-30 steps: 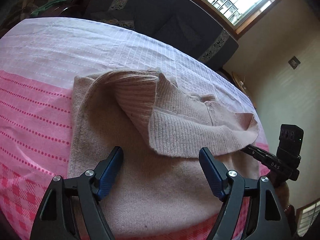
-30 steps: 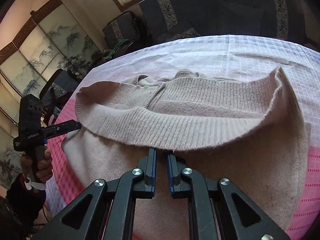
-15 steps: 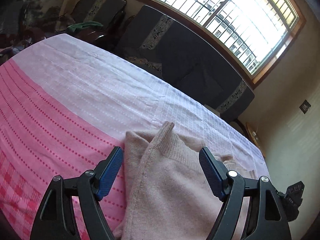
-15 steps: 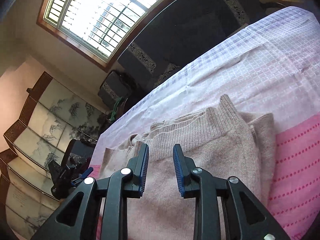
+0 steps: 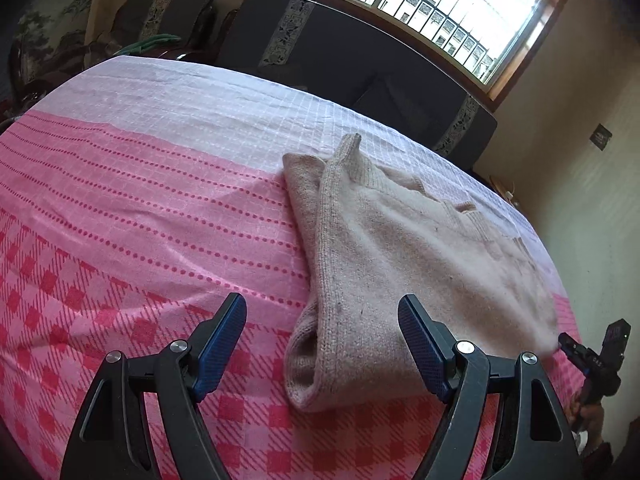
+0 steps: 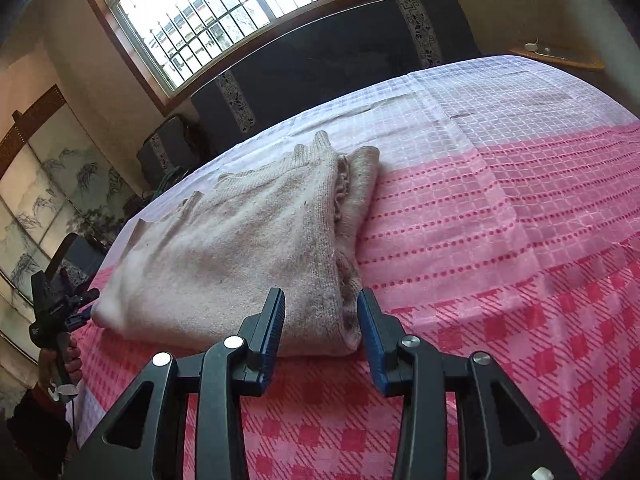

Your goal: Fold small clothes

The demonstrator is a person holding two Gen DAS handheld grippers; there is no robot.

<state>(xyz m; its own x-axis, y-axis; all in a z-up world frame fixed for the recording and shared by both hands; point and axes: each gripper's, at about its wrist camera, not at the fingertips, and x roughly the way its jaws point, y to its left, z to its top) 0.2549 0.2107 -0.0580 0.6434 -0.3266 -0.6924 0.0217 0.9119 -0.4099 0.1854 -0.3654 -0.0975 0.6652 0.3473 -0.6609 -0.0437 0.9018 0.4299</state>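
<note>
A beige knit sweater (image 5: 404,248) lies folded in layers on the pink and white cloth-covered table (image 5: 140,216). It also shows in the right wrist view (image 6: 240,256). My left gripper (image 5: 322,348) is open and empty, just short of the sweater's near left corner. My right gripper (image 6: 322,320) is open and empty, with its jaws either side of the sweater's near right corner. The right gripper shows at the far right of the left wrist view (image 5: 592,360), and the left gripper at the far left of the right wrist view (image 6: 60,304).
The table (image 6: 520,240) has a rounded edge all round. A dark sofa (image 5: 360,60) stands behind it under a barred window (image 5: 440,4). A painted folding screen (image 6: 44,200) stands at the left. A small wooden shelf (image 6: 560,56) sits in the far right corner.
The sweater's upper layer, held up a second ago, now lies flat in a fold. My right gripper has opened. Both grippers have drawn back towards the near edge.
</note>
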